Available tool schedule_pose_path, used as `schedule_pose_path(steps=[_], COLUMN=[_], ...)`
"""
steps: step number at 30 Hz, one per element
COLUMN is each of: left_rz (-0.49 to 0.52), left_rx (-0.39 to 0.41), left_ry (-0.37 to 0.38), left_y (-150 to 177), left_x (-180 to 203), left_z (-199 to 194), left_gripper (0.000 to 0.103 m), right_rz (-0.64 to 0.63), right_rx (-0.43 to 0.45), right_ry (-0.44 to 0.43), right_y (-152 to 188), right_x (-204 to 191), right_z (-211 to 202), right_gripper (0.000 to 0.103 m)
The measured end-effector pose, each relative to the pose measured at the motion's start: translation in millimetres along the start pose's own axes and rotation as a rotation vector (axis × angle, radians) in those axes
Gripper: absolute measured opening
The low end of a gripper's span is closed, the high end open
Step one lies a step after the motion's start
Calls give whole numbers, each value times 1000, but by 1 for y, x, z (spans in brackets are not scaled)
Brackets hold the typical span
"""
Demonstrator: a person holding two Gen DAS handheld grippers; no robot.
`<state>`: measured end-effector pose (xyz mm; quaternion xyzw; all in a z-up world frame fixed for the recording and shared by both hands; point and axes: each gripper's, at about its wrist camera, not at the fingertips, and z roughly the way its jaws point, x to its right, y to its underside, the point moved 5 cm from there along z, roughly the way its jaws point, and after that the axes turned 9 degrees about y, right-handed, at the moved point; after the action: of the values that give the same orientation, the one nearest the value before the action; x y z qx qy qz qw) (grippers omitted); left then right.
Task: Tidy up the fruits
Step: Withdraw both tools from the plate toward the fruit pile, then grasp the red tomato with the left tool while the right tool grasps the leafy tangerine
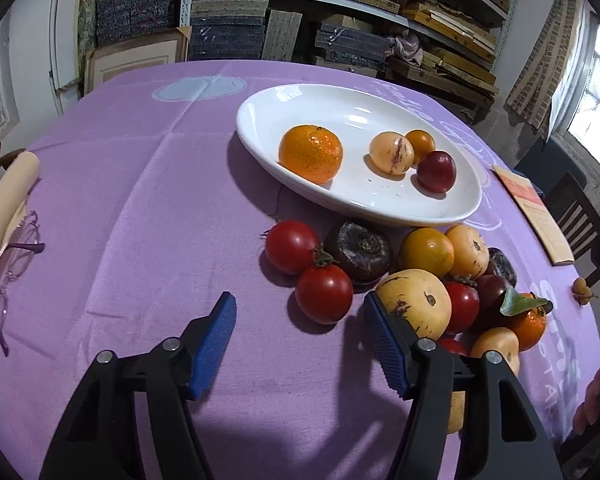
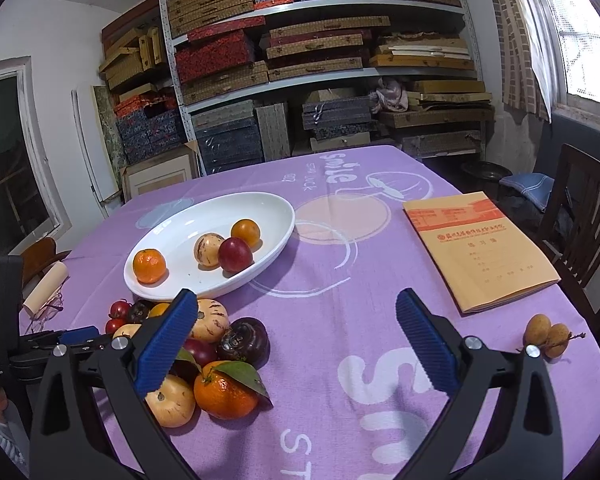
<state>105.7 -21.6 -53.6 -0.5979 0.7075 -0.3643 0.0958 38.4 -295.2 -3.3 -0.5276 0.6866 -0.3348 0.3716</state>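
Note:
A white oval plate (image 1: 380,208) (image 2: 268,216) holds an orange mandarin (image 1: 310,153) (image 2: 149,266), a pale striped fruit (image 1: 391,153), a small orange fruit (image 1: 420,145) and a dark red plum (image 1: 437,171) (image 2: 236,254). A pile of fruit lies in front of it: two red tomatoes (image 1: 324,293), a dark mangosteen (image 1: 359,251) (image 2: 245,339), yellow fruits (image 1: 416,303) and a leafed mandarin (image 2: 225,395). My left gripper (image 1: 300,320) is open and empty, just before the tomatoes. My right gripper (image 2: 296,340) is open and empty, right of the pile.
Purple cloth covers the table (image 1: 140,200). Glasses (image 1: 4,280) and a cream roll (image 1: 8,200) lie at the left. An orange booklet (image 2: 480,248) and two small brown fruits (image 2: 548,334) lie at the right. A dark chair (image 2: 580,208) stands beside the table.

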Motion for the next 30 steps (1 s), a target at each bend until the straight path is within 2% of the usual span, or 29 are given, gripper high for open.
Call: schedule_pose_path(steps=[2, 4, 14, 16, 19, 22, 25, 28, 30], left_rz=[11, 17, 13, 33, 59, 86, 87, 58, 38], left_rx=[12, 13, 19, -3, 17, 79, 138, 177, 185], left_ry=[15, 35, 56, 54, 42, -9, -91, -154, -169], left_y=[-2, -2, -5, -3, -2, -3, -1, 6, 11], left_x=[1, 5, 7, 10, 15, 14, 7, -5, -11], left_z=[2, 3, 6, 9, 3, -10, -29, -49, -58], left_gripper=[55, 45, 37, 29, 29, 29, 29, 29, 29], right_rz=[0, 3, 23, 23, 24, 15, -17, -90, -151], right_rx=[1, 1, -1, -2, -3, -10, -30, -47, -73], right_ry=[2, 0, -8, -9, -11, -19, -38, -51, -40], right_y=[0, 0, -1, -1, -1, 1, 5, 14, 25], right_x=[0, 1, 3, 3, 3, 0, -8, -24, -35], right_z=[0, 0, 1, 1, 1, 2, 1, -4, -6], right_gripper=[97, 97, 97, 98, 98, 97, 97, 97, 97])
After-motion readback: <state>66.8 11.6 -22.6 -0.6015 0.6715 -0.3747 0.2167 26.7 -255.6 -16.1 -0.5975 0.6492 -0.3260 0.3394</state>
